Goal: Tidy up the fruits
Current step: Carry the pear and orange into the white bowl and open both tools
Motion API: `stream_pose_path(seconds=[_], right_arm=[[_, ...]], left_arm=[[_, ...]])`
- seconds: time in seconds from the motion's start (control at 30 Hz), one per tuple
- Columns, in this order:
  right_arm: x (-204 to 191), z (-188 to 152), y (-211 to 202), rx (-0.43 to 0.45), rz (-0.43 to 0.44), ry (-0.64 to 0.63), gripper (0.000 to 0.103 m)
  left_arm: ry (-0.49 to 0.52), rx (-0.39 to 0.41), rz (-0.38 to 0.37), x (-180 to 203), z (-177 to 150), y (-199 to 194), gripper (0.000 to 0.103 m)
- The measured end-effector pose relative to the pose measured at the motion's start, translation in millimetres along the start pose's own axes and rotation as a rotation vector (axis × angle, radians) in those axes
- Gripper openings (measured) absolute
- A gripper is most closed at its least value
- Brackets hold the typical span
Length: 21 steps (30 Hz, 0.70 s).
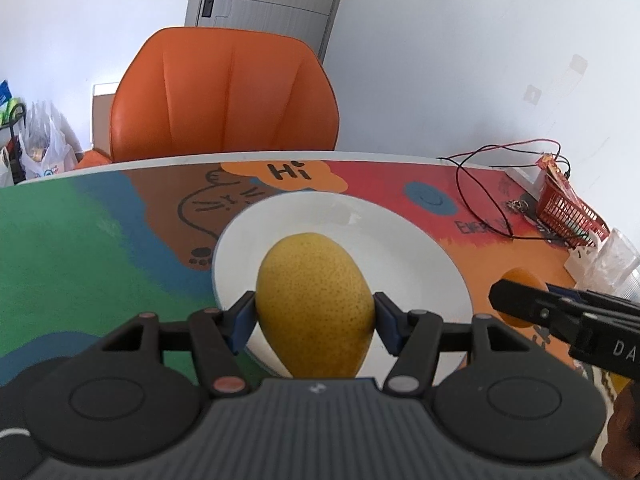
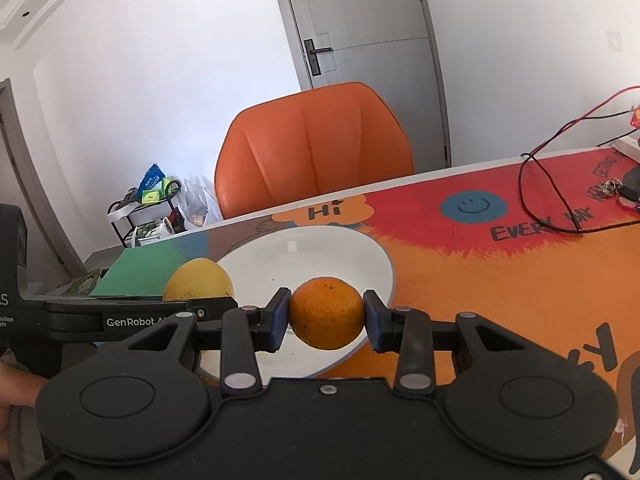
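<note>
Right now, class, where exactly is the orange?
The orange is held between the pads of the right hand-held gripper, over the near rim of the white plate. The yellow mango sits to its left.

Left gripper [image 1: 315, 312] clamped on the yellow mango [image 1: 316, 304], blue pads pressing both sides, held over the near edge of the white plate [image 1: 400, 232]. Right gripper [image 2: 326, 314] clamped on the orange [image 2: 326, 312], over the plate's near-right rim. Both level, side by side, pointing across the plate.
</note>
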State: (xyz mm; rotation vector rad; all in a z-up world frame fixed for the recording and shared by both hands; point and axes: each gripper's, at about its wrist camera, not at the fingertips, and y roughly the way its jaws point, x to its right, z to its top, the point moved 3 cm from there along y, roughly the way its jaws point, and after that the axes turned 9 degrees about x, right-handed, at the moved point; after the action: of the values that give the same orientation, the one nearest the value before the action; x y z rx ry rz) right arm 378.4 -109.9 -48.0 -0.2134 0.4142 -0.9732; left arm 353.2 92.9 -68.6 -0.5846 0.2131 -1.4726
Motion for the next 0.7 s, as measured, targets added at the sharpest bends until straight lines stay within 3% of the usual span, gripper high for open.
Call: stream_pose_path(seconds=[0.37,0.7], right_arm=[[3,-2,4,-0.005,-0.009,0.014,0.037],[-1,-5,18,-0.021,0.005,0.036,0.037]], left_arm=[[-0.002,-0.057,0.028,3,-7,19,0.060],[0.015,-0.015,0.040,4,5,2,0.060]])
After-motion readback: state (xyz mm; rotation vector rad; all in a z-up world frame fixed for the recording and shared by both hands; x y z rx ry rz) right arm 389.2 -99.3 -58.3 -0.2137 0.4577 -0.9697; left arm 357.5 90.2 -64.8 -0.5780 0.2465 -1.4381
